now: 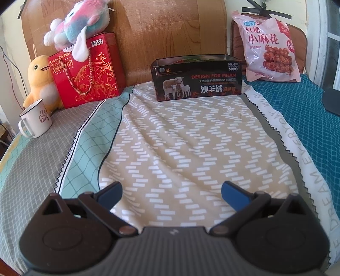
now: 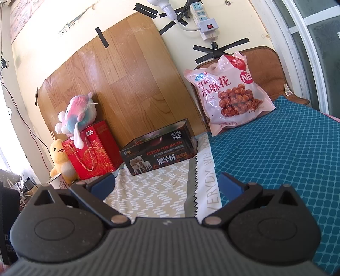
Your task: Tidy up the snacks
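Both the left gripper (image 1: 171, 192) and right gripper (image 2: 166, 183) hover spread and empty over the bed (image 1: 191, 138), facing the open dark box (image 1: 196, 79), seemingly already holding snacks, while the pink snack bag (image 2: 229, 93) leans against the wall beyond.

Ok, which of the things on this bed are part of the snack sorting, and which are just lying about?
Belongs to the job:
pink snack bag
dark open box, something colourful inside
red biscuit gift box, probably

Just lying about:
pastel plush toy
yellow duck plush
white mug
power strip on the wall
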`<control>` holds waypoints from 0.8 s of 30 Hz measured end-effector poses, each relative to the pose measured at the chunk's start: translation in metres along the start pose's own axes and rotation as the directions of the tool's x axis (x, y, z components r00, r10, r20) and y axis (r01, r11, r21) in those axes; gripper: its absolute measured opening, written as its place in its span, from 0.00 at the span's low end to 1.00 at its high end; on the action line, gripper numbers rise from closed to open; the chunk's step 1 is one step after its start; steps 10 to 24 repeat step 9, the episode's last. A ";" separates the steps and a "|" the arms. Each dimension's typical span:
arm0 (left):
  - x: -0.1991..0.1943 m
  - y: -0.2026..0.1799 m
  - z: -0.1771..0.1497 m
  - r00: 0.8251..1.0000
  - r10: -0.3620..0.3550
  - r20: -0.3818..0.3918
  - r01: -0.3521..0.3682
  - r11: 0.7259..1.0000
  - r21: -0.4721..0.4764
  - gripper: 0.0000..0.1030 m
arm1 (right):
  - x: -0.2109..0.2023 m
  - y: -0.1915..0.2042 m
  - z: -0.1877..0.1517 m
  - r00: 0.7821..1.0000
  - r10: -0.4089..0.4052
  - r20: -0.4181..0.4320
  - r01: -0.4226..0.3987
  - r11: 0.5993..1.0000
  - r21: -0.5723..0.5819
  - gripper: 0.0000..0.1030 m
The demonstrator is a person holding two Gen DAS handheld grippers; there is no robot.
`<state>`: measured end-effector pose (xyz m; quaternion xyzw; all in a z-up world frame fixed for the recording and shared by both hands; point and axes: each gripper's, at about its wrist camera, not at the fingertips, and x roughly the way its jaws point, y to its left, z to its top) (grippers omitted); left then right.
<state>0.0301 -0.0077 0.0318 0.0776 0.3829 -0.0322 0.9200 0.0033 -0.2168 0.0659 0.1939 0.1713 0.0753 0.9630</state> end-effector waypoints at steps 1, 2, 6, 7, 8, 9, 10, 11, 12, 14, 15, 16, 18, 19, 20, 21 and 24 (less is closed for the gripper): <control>0.000 0.000 0.000 1.000 0.000 0.001 0.000 1.000 -0.001 1.00 | 0.000 0.000 0.000 1.000 0.000 0.000 0.000 1.000 0.000 1.00; 0.000 0.000 0.000 1.000 -0.001 0.001 0.001 1.000 -0.001 1.00 | 0.000 0.000 0.000 1.000 0.000 0.000 0.000 1.000 -0.001 1.00; -0.002 -0.001 0.000 1.000 -0.014 0.010 0.014 1.000 0.007 1.00 | 0.000 0.000 -0.001 1.000 -0.002 0.002 0.002 1.000 -0.001 1.00; -0.002 -0.001 0.000 1.000 -0.019 0.011 0.019 1.000 0.007 1.00 | 0.000 0.000 -0.001 1.000 -0.003 0.004 0.003 1.000 -0.004 1.00; -0.003 -0.001 0.001 1.000 -0.024 0.012 0.024 1.000 0.009 1.00 | -0.001 0.000 -0.002 1.000 -0.005 0.006 0.005 1.000 -0.008 1.00; -0.003 -0.002 0.001 0.999 -0.029 0.015 0.028 1.000 0.012 1.00 | -0.001 0.000 -0.003 1.000 -0.007 0.009 0.007 1.000 -0.011 1.00; -0.003 -0.002 0.001 0.999 -0.029 0.015 0.028 1.000 0.012 1.00 | -0.001 0.000 -0.003 1.000 -0.007 0.009 0.007 1.000 -0.011 1.00; -0.003 -0.002 0.001 0.999 -0.029 0.015 0.028 1.000 0.012 1.00 | -0.001 0.000 -0.003 1.000 -0.007 0.009 0.007 1.000 -0.011 1.00; -0.003 -0.002 0.001 0.999 -0.029 0.015 0.028 1.000 0.012 1.00 | -0.001 0.000 -0.003 1.000 -0.007 0.009 0.007 1.000 -0.011 1.00; -0.003 -0.002 0.001 0.999 -0.029 0.015 0.028 1.000 0.012 1.00 | -0.001 0.000 -0.003 1.000 -0.007 0.009 0.007 1.000 -0.011 1.00; -0.003 -0.002 0.001 0.999 -0.029 0.015 0.028 1.000 0.012 1.00 | -0.001 0.000 -0.003 1.000 -0.007 0.009 0.007 1.000 -0.011 1.00; -0.003 -0.002 0.001 0.999 -0.029 0.015 0.028 1.000 0.012 1.00 | -0.001 0.000 -0.003 1.000 -0.007 0.009 0.007 1.000 -0.011 1.00; -0.003 -0.002 0.001 0.999 -0.029 0.015 0.028 1.000 0.012 1.00 | -0.001 0.000 -0.003 1.000 -0.007 0.009 0.007 1.000 -0.011 1.00; -0.003 -0.002 0.001 0.999 -0.029 0.015 0.028 1.000 0.012 1.00 | -0.001 0.000 -0.003 1.000 -0.007 0.009 0.007 1.000 -0.011 1.00; -0.003 -0.002 0.001 0.999 -0.029 0.015 0.028 1.000 0.012 1.00 | -0.001 0.000 -0.003 1.000 -0.007 0.009 0.007 1.000 -0.011 1.00; -0.003 -0.002 0.001 0.999 -0.029 0.015 0.028 1.000 0.012 1.00 | -0.001 0.000 -0.003 1.000 -0.007 0.009 0.007 1.000 -0.011 1.00; -0.003 -0.002 0.001 0.999 -0.029 0.015 0.028 1.000 0.012 1.00 | -0.001 0.000 -0.003 1.000 -0.007 0.009 0.007 1.000 -0.011 1.00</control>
